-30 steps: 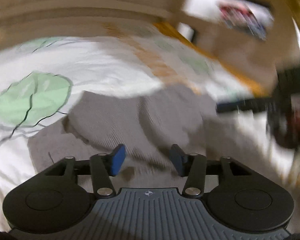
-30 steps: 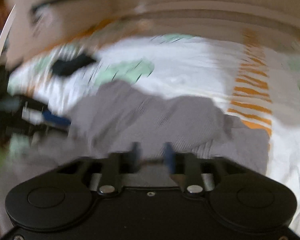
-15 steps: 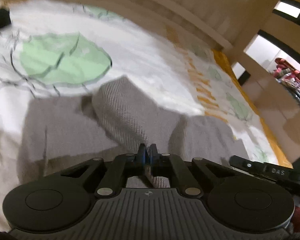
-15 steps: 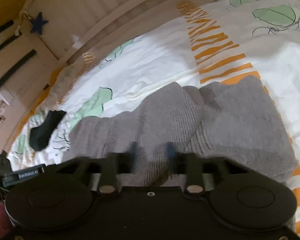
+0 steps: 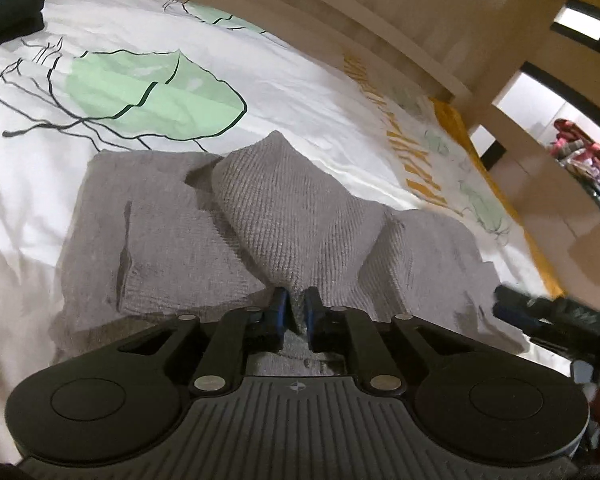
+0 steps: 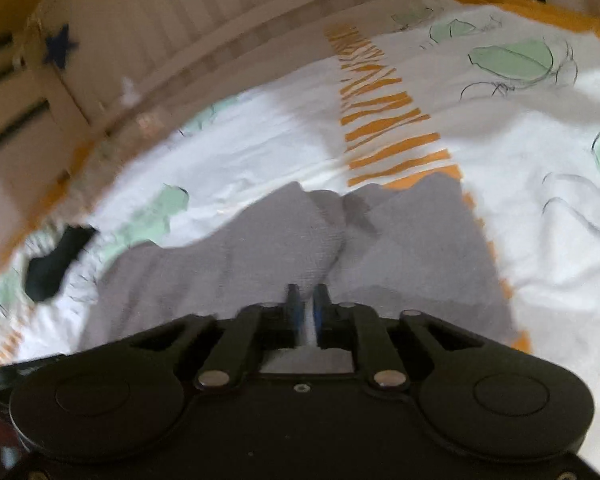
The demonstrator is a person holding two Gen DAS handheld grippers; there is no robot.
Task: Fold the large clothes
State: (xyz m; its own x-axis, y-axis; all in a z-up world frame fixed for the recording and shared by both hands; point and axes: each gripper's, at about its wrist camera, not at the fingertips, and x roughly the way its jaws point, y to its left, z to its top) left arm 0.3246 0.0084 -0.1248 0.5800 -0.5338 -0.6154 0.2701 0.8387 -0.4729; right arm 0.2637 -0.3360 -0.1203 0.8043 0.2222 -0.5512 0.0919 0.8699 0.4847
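A grey knitted sweater (image 5: pixel 292 208) lies partly folded on the bed, with one thick fold standing up in the middle. My left gripper (image 5: pixel 296 304) sits at its near edge. Its jaws stand a narrow gap apart and are opening, and grey knit is pinched between the blue pads. In the blurred right wrist view the sweater (image 6: pixel 260 248) spreads out in front of my right gripper (image 6: pixel 306 300). Those jaws are opening too but still look narrow, with a pale strip of cloth between them. The right gripper (image 5: pixel 540 312) also shows at the right edge of the left wrist view.
The bed has a white sheet (image 5: pixel 300 92) printed with green leaves and orange stripes. A black garment (image 5: pixel 8 16) lies at the far left, and the same black garment (image 6: pixel 52 264) shows in the right wrist view. A beige headboard (image 5: pixel 380 8) runs behind. Shelves with clothes (image 5: pixel 580 160) stand to the right.
Both grippers have sunk toward the bed and rolled. Their jaws stood apart a second ago and are now narrow on the grey knit. The raised fold now lies lower and closer.
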